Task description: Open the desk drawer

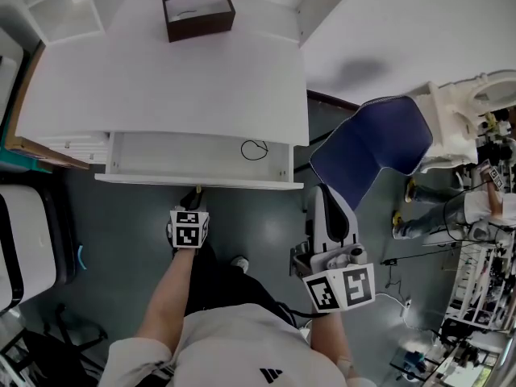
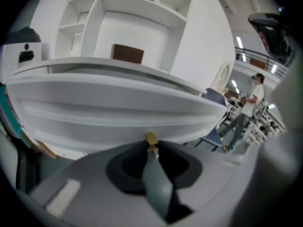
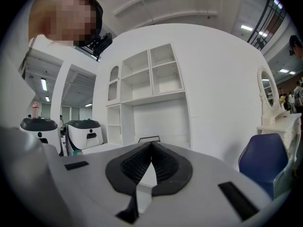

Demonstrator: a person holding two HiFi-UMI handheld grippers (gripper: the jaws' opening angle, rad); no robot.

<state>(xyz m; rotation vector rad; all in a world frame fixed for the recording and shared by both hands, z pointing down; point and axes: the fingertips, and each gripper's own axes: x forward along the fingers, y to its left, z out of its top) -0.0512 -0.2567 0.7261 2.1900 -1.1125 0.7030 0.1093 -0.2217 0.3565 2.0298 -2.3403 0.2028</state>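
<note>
At the drawer point(image 1: 242, 183) front, left gripper point(image 2: 151, 148) jaws tight on half-hidden knob point(image 2: 150, 137); right gripper point(image 3: 150, 148) jaws together, empty.

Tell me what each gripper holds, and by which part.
The left gripper is shut on the gold knob at the front of the open drawer. The right gripper is shut and holds nothing.

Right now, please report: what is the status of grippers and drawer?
Left gripper shut on small gold knob. Right gripper shut, empty, held back. White desk drawer already pulled out. Blue chair stands clear at right.
</note>
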